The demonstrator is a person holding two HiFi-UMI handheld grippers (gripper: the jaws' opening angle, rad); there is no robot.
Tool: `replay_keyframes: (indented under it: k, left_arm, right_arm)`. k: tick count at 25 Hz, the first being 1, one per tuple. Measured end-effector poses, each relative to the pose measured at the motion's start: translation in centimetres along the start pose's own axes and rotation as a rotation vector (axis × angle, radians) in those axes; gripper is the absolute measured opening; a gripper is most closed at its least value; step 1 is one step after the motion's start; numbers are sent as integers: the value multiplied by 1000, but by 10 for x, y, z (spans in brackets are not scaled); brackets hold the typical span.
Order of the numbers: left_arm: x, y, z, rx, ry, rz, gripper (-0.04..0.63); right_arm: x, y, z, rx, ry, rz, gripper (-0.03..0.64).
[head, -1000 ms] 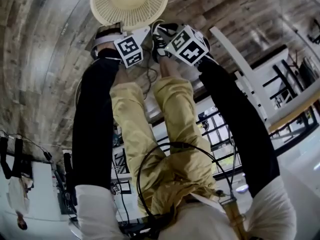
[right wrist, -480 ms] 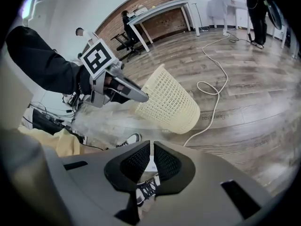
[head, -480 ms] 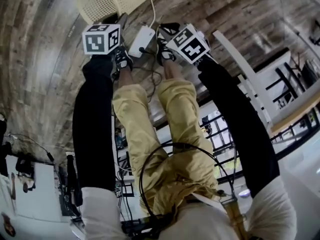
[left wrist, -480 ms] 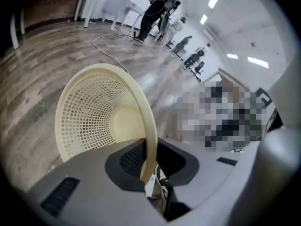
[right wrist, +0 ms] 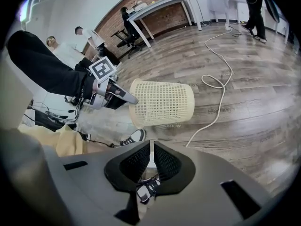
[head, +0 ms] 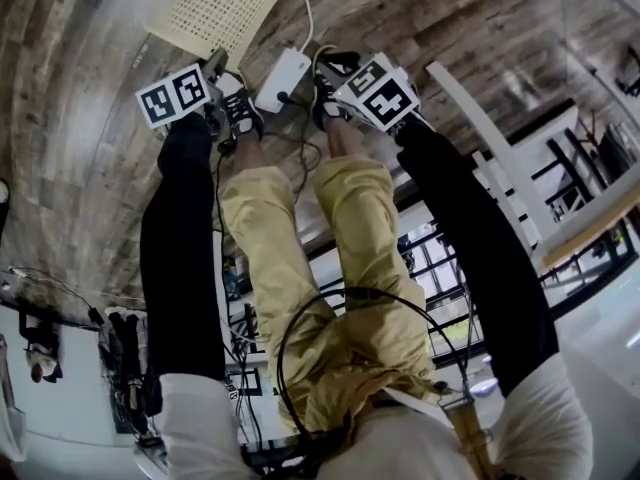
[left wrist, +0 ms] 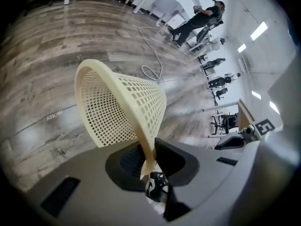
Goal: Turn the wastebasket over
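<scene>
The wastebasket [head: 220,8] is a cream mesh basket, tipped on its side over the wooden floor. In the right gripper view the wastebasket [right wrist: 162,102] has its mouth to the left and its base to the right. My left gripper [head: 215,65] is shut on the rim at the mouth. In the left gripper view the wastebasket's [left wrist: 122,107] rim runs down between the jaws of the left gripper [left wrist: 149,150]. My right gripper [head: 335,68] hangs apart from the basket, above a shoe. In its own view the right gripper [right wrist: 151,145] has its jaws together with nothing held.
A white power strip [head: 283,78] with its cable [right wrist: 218,84] lies on the floor by the person's shoes [head: 240,116]. A white chair [head: 500,138] stands at the right. Desks and people stand further off in the room.
The basket stood upright with its mouth up; now it is tipped onto its side. The left gripper has rolled and swung left with the rim. The right gripper has kept still.
</scene>
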State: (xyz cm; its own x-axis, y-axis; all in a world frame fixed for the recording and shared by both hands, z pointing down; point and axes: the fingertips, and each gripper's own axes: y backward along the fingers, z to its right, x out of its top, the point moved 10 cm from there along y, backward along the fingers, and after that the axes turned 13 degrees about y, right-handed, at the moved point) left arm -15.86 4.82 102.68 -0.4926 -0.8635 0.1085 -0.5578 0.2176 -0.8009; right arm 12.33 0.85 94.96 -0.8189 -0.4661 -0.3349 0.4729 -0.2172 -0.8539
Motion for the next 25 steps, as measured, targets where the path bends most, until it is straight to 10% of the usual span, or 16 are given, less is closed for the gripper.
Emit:
replay_keyframes:
  k: [19, 25]
  left_arm:
    - [-10, -12, -32, 178, 169, -174, 78]
    - [-12, -5, -37, 218, 139, -215, 198]
  right_arm:
    - [10, -9, -24, 16, 8, 0, 26]
    - [10, -7, -29, 6, 11, -1, 26]
